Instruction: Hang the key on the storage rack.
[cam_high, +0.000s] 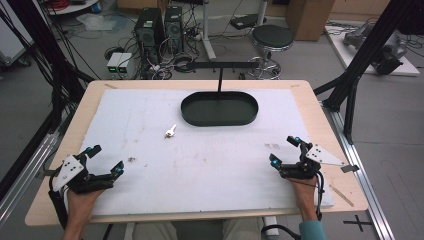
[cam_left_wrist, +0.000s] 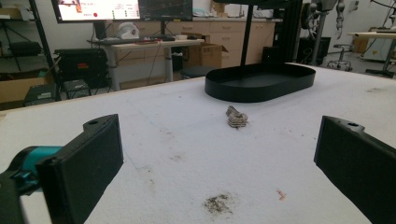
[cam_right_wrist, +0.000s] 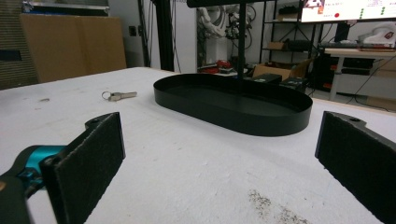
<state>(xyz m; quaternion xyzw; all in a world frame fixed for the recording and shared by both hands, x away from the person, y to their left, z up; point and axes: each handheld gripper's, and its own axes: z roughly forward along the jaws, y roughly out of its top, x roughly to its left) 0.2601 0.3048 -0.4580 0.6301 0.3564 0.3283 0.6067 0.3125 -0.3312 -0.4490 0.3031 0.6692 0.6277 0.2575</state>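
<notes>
Two tongs, both jaws wide apart, nothing held: left tongs (cam_high: 102, 161) at bench's near-left corner, right tongs (cam_high: 286, 150) near its near-right corner. Small key (cam_high: 171, 131) on white sheet (cam_high: 150, 110) mid-bench, just near-left of black oval tray (cam_high: 219, 108) by far edge. Long axis approx diagonal, near-left to far-right. Prob. closer to left tongs, ahead and inward.

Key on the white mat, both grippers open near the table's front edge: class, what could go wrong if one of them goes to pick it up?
1. The key is small and lies flat on the mat, so the wide fingers may slip off it or push it away.
2. It lies near the black tray; a reaching gripper might bump the tray's rim.
</notes>
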